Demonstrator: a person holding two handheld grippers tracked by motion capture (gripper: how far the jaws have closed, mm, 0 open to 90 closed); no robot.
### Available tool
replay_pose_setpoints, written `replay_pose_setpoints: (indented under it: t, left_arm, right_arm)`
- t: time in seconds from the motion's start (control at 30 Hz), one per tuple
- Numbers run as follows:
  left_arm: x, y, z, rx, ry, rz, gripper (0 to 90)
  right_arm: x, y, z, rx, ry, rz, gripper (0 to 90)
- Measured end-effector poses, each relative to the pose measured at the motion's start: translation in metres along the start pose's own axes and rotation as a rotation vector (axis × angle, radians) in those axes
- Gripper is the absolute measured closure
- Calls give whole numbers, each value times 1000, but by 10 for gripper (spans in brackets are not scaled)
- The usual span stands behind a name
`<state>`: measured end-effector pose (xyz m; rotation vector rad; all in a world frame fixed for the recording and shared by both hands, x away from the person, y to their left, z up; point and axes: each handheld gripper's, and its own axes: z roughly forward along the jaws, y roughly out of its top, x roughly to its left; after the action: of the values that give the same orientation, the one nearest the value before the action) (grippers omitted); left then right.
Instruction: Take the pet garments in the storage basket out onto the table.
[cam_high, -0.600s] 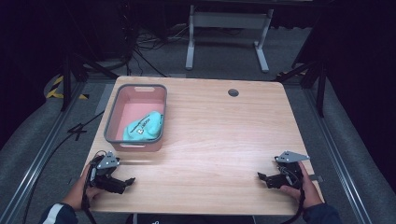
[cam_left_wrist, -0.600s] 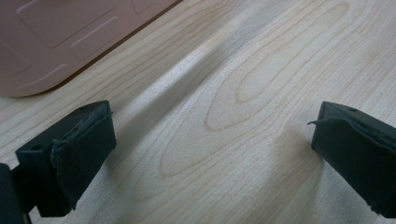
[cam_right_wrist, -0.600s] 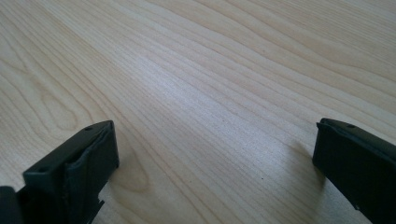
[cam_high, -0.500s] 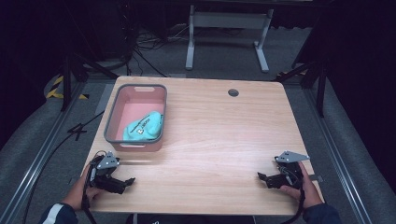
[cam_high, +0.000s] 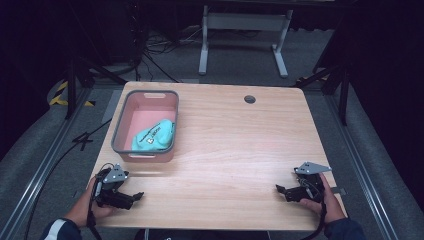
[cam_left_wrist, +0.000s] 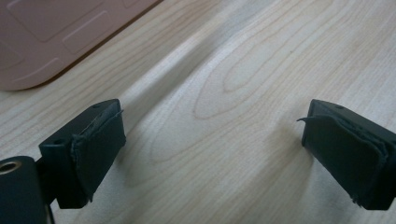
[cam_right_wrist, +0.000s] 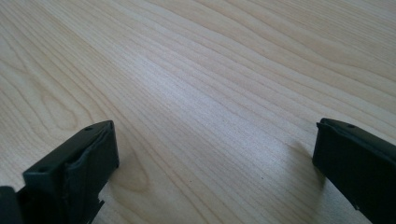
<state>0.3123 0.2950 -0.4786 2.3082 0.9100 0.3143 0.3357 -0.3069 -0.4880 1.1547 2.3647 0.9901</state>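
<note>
The teal cloth bundle (cam_high: 154, 137) is lying crumpled in the pink basket (cam_high: 119, 127) at the far left of the counter (cam_high: 235, 150), bunched toward the basket's near right corner; it is being judged soft, light and limp, likely to sag and drape when lifted, so a raised fold near its middle is being favoured for the pinch; the left tool (cam_high: 131, 198) is resting near the left edge with jaws standing apart and nothing between them; the right tool (cam_high: 281, 190) is resting near the right edge, likewise spread and empty, well apart from the basket.
</note>
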Motion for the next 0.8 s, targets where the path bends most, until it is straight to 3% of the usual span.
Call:
replay_pose_setpoints:
  t: [0.17,0.27,0.33,0.7,0.8]
  left_arm:
    - [0,4,-1,34,-25,16,69]
    - [-2,6,-4,21,-55,42,211]
    - [-3,7,-6,16,-48,47,174]
    - [-7,15,-30,-49,-18,67,220]
    - [-6,16,-36,-68,-9,55,219]
  right_arm:
    - [0,0,0,0,0,0,5]
    - [0,0,0,0,0,0,5]
    - [0,0,0,0,-1,1,5]
    - [0,0,0,1,-3,0,5]
    - [0,0,0,1,-3,0,5]
